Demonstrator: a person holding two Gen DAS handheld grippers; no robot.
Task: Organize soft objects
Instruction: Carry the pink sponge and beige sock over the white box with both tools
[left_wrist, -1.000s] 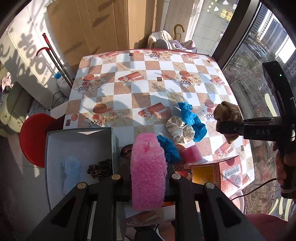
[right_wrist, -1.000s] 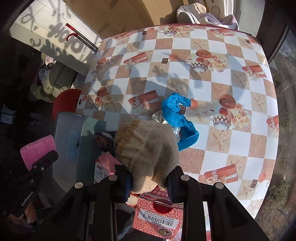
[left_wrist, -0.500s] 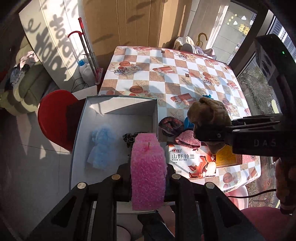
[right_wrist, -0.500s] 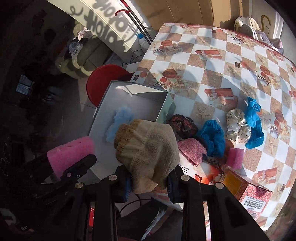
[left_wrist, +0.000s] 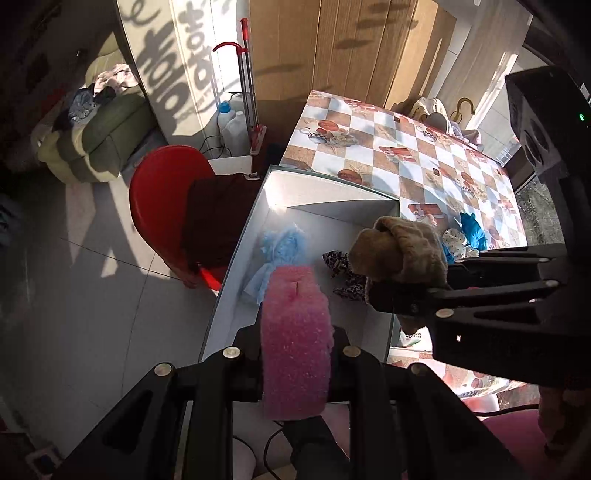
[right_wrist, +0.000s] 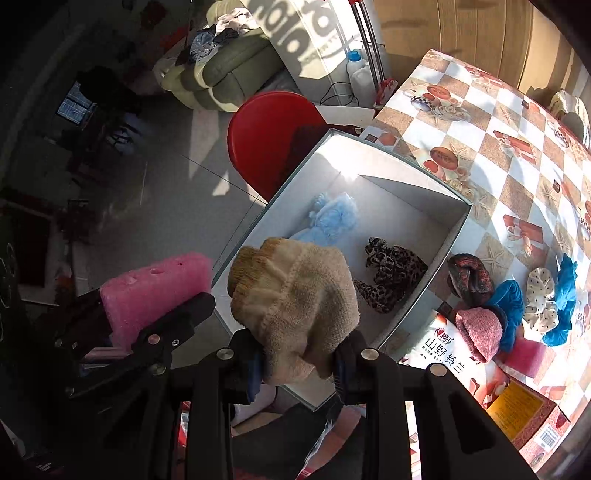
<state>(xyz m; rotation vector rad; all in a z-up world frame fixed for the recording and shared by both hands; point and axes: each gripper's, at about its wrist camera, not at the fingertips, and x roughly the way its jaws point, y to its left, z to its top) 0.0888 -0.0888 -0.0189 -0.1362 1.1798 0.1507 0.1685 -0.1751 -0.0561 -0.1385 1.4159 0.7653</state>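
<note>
Two soft things are in hand. At lower centre of the left wrist view, the left gripper (left_wrist: 295, 365) squeezes a pink foam block (left_wrist: 295, 339), light and springy, pinched across its width. The right gripper (right_wrist: 299, 360) clamps a beige knit sock (right_wrist: 295, 302), limp and bunched; a grip on the thick bundle seems safest. Both hang over the white box (right_wrist: 428, 295), where a pale blue fluffy item (right_wrist: 332, 218) and leopard scrunchie (right_wrist: 391, 269) lie.

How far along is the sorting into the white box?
Done: a blue fluffy piece and leopard scrunchie lie in the white box. In hand: left gripper holds a pink sponge, right gripper a beige sock. Left: several items on the table, including the polka-dot scrunchie.
</note>
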